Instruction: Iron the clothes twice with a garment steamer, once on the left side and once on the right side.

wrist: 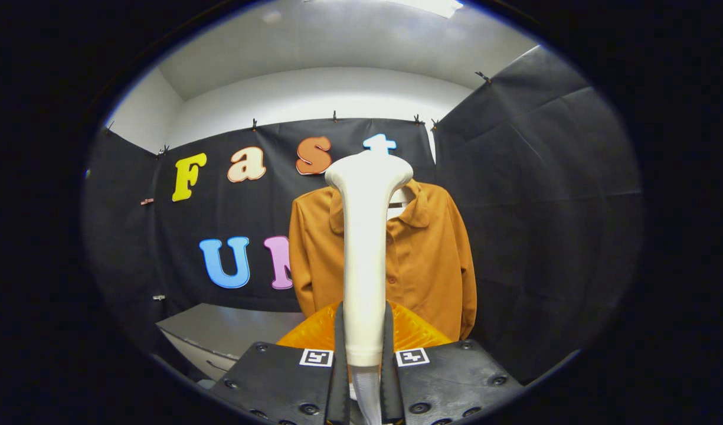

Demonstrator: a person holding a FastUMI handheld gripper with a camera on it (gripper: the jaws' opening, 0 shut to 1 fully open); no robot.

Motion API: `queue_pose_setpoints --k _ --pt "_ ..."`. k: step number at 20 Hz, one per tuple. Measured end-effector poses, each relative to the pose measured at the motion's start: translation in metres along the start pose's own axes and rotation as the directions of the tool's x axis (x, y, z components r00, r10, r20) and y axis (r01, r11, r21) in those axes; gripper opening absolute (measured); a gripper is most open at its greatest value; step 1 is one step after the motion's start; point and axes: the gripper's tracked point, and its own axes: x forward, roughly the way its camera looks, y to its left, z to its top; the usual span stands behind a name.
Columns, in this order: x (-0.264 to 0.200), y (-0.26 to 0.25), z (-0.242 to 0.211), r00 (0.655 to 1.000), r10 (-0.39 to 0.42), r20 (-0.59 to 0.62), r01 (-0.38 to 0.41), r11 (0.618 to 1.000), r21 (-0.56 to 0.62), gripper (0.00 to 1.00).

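Note:
My gripper (364, 330) is shut on the white garment steamer (365, 236), both fingers (339, 354) pressing on its handle. The steamer stands upright between the fingers, its broad head at the top. Beyond it an orange-brown collared shirt (426, 260) hangs against the black booth wall, buttoned down the front. The steamer's head sits in front of the shirt's collar, and I cannot tell whether it touches the cloth. The steamer's handle hides the shirt's middle left strip. Below the handle a translucent part of the steamer runs down between the fingers.
A grey table (219, 327) stands low at the left, below the wall. An orange ribbed piece (414, 333) shows just behind the fingers. Black cloth walls close the booth at the back and the right.

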Motion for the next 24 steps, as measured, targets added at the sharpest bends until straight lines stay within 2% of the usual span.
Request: queue_pose_setpoints --k 4,8,17,24 --pt "0.026 -0.021 0.02 0.999 -0.011 0.048 0.011 1.0 -0.005 0.24" --pt "0.058 -0.049 0.019 0.998 -0.02 0.051 0.02 1.0 -0.003 0.24" --pt "0.118 -0.089 -0.055 0.997 -0.025 -0.073 0.026 1.0 0.005 0.24" --pt "0.124 -0.097 -0.106 0.99 -0.011 -0.141 0.012 1.0 0.007 0.24"
